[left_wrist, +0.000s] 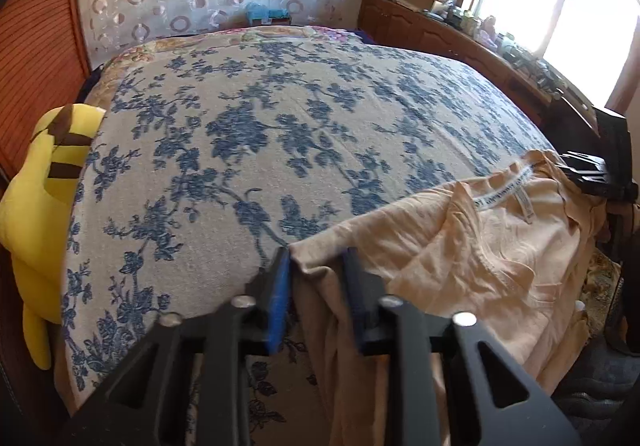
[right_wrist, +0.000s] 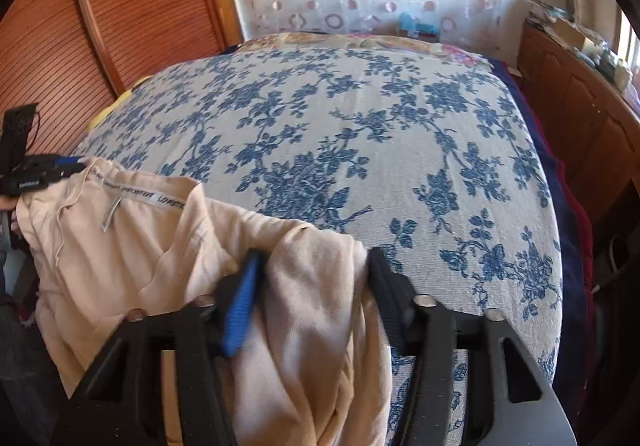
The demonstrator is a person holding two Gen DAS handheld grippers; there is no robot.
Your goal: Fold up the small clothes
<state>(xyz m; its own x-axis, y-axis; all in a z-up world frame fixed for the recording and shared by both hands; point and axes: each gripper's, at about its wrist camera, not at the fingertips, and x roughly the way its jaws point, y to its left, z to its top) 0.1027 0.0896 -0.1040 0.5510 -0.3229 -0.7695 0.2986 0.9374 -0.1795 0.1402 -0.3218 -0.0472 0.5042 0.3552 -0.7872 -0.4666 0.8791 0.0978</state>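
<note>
A pale peach garment (left_wrist: 460, 246) lies crumpled at the near edge of the bed and hangs over it, with its white neck label (left_wrist: 504, 193) facing up. My left gripper (left_wrist: 316, 270) is shut on the garment's left corner, and cloth fills the narrow gap between its fingers. In the right wrist view the garment (right_wrist: 140, 246) spreads to the left. My right gripper (right_wrist: 316, 266) is shut on a bunched fold at its right edge. Each gripper also shows in the other's view: the left gripper (right_wrist: 60, 165) and the right gripper (left_wrist: 580, 169).
The bed carries a cream spread with blue flowers (left_wrist: 280, 125). A yellow plush toy (left_wrist: 44, 205) lies at its left edge beside a slatted wooden wardrobe door (right_wrist: 100, 25). A cluttered wooden cabinet (left_wrist: 440, 29) runs along the right under a bright window (left_wrist: 560, 5).
</note>
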